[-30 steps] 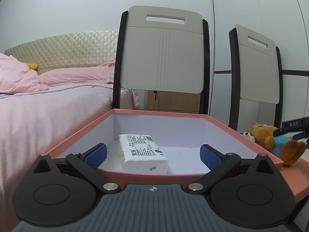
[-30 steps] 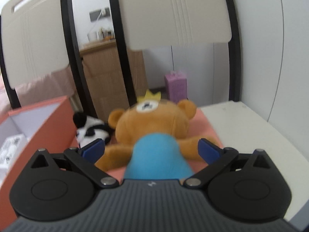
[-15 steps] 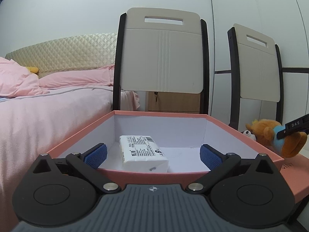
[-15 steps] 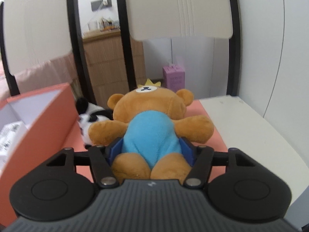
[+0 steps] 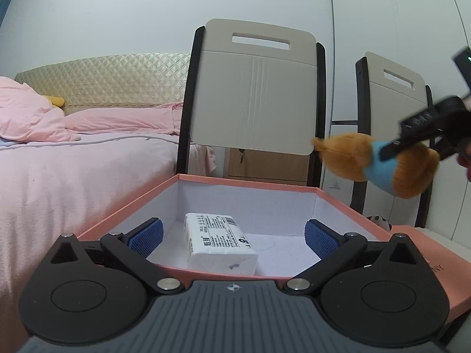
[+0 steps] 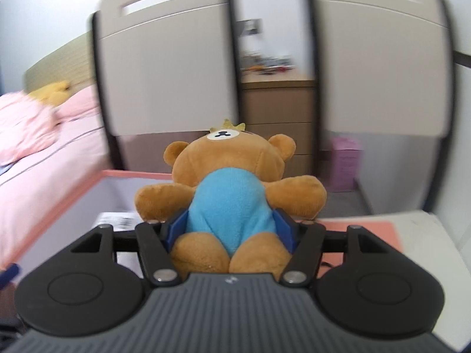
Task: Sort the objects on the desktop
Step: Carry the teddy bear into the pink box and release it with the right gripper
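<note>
Right gripper (image 6: 231, 229) clamped on a bear (image 6: 232, 188), blue pads pressed into both sides of its blue belly. Bear carried in the air, head pointing away from the camera, arms spread, a small crown on top of the head. Seen from the left wrist view as well: bear (image 5: 379, 163) hanging high at the right, above and just beyond the right wall of the box (image 5: 347, 203), black fingers of the right gripper (image 5: 412, 144) across its blue middle.

Left gripper (image 5: 232, 235) spread wide, nothing between its blue pads (image 5: 147, 235), held low at the near rim of the box. Pink outside, white inside, lid off. Inside, on the floor near the middle: a tissue pack (image 5: 219, 244), white with printed text and a barcode, lying flat, long side running near to far. In the right wrist view, same pack (image 6: 117, 220) partly showing left of the bear, below it, inside the box (image 6: 88, 188).

Small panda toy (image 5: 379, 220) peeking past the right wall of the box, on the desk. Pink lid (image 5: 435, 264) lying flat at the right, just beside the box, some lettering on its edge.

Beyond the box: two chairs (image 5: 256, 88) with beige backs and black frames, a bed (image 5: 73, 161) with pink bedding at the left, a wooden cabinet behind the chairs. Background in the right wrist view blurred.
</note>
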Tool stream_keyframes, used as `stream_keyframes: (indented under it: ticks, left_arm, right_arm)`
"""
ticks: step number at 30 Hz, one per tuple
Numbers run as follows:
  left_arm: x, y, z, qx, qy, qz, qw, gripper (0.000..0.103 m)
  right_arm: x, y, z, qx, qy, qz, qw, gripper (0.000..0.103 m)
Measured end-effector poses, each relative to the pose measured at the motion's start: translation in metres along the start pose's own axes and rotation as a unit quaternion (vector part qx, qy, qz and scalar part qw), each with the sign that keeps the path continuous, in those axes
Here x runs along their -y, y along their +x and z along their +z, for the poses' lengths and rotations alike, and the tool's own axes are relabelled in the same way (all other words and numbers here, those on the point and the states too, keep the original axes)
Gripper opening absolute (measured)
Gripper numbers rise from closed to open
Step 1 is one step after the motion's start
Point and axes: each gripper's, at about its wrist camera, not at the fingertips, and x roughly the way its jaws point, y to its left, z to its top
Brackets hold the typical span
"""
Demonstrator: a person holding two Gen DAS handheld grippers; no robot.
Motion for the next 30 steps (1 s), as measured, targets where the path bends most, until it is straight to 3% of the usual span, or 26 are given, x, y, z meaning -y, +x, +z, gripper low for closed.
stream_keyframes:
  ticks: [5, 10, 17, 23, 28, 30]
  left_arm:
    - [-0.005, -0.001, 0.002, 0.003, -0.007, 0.004, 1.0, 0.103]
    - [-0.014, -0.001, 0.005, 0.007, -0.03, 0.004, 0.9995, 0.103]
    - [-0.024, 0.001, 0.005, 0.004, -0.053, 0.001, 0.9986, 0.103]
    - [-0.021, 0.001, 0.005, 0.003, -0.045, 0.001, 0.999, 0.103]
    - [-0.022, 0.001, 0.005, 0.003, -0.044, -0.001, 0.999, 0.103]
    - [-0.021, 0.001, 0.005, 0.003, -0.042, 0.0, 0.9991, 0.103]
  right_arm:
    - [-0.054, 0.057, 0.02, -0.083, -0.038, 0.036, 0.995, 0.063]
    - [-0.093, 0.119, 0.013, -0.153, -0.079, 0.018, 0.985, 0.063]
    - [-0.108, 0.174, -0.014, -0.225, -0.098, 0.0, 0.969, 0.065]
    - [-0.102, 0.175, -0.019, -0.23, -0.087, 0.007, 0.969, 0.073]
    - [-0.098, 0.14, -0.006, -0.184, -0.064, 0.04, 0.98, 0.098]
    - [-0.097, 0.118, -0.001, -0.16, -0.055, 0.05, 0.984, 0.098]
